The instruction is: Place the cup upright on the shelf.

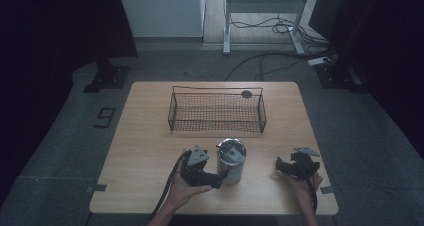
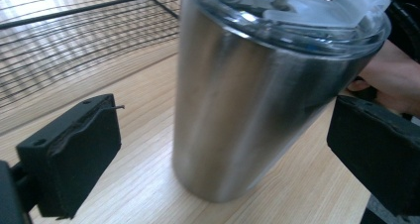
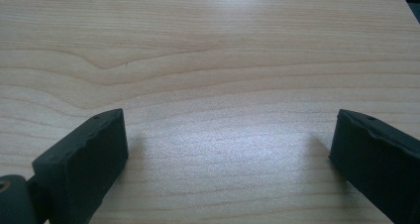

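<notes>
High view: steel tumbler (image 1: 231, 161) upright at lower centre of the wooden table (image 1: 150, 151), just below the wire basket (image 1: 216, 112). Left gripper (image 1: 220, 178) at its left flank, right gripper (image 1: 281, 166) well apart toward lower right.

Left gripper view: jaws spread wide, tumbler (image 2: 247, 110) with clear lid between them at centre frame, neither pad touching. Basket wires (image 2: 74, 40) in the upper left.

Right gripper view: jaws wide apart, bare wood grain (image 3: 213, 75) between, nothing held.
</notes>
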{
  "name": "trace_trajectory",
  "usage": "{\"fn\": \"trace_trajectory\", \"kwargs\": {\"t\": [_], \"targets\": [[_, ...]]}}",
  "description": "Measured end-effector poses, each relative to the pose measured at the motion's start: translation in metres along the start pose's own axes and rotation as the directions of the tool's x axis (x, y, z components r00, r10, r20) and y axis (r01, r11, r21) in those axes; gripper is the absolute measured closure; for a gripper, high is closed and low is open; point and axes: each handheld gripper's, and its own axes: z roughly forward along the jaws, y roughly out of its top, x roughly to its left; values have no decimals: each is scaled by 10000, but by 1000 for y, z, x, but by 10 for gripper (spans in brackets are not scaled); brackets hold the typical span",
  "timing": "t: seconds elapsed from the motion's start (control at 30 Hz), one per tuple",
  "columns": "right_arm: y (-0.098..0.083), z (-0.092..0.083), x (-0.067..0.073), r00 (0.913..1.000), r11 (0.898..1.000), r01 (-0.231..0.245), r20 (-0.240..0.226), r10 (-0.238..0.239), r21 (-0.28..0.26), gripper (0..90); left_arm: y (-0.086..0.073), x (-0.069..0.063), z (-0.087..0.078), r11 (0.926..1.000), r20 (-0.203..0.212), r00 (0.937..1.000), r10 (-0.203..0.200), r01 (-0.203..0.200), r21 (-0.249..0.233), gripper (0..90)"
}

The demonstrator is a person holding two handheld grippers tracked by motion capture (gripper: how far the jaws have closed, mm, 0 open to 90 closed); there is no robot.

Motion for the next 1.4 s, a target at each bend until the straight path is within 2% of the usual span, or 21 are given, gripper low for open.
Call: {"fn": "trace_trajectory", "kwargs": {"t": [0.1,0.2,0.27,0.47,0.57,0.77,1.03,1.07,1.17,1.27,1.4], "targets": [[0,0,0,10000,10000,-7,5,7,2,10,3,-3,6,9999,203,9998,91,-89,-75,0],[0,0,0,10000,10000,-8,7,8,1,11,7,-8,11,9991,123,9993,347,-344,-239,0],[0,0,0,10000,10000,-8,8,8,2,11,9,-10,15,9991,148,9992,360,-357,-233,0],[0,0,0,10000,10000,-9,6,9,2,11,13,-16,31,9989,-125,9990,422,-424,-199,0],[0,0,0,10000,10000,-8,7,8,0,11,14,-18,38,9979,-288,9975,641,-643,-64,1],[0,0,0,10000,10000,6,9,-6,7,11,12,-19,47,9969,-418,9960,788,-784,119,28],[0,0,0,10000,10000,0,14,0,6,11,12,-20,46,9951,-485,9939,987,-986,63,42],[0,0,0,10000,10000,-7,22,7,4,12,12,-20,45,9938,-513,9924,1116,-1114,59,43],[0,0,0,10000,10000,-19,37,19,2,13,13,-19,43,9942,-373,9935,1079,-1078,51,45],[0,0,0,10000,10000,-35,43,35,-1,13,16,-18,38,9946,-217,9944,1032,-1035,-107,45],[0,0,-1,10000,10000,-60,56,60,-12,17,23,-18,27,9927,-326,9929,1146,-1157,-338,45]]}}
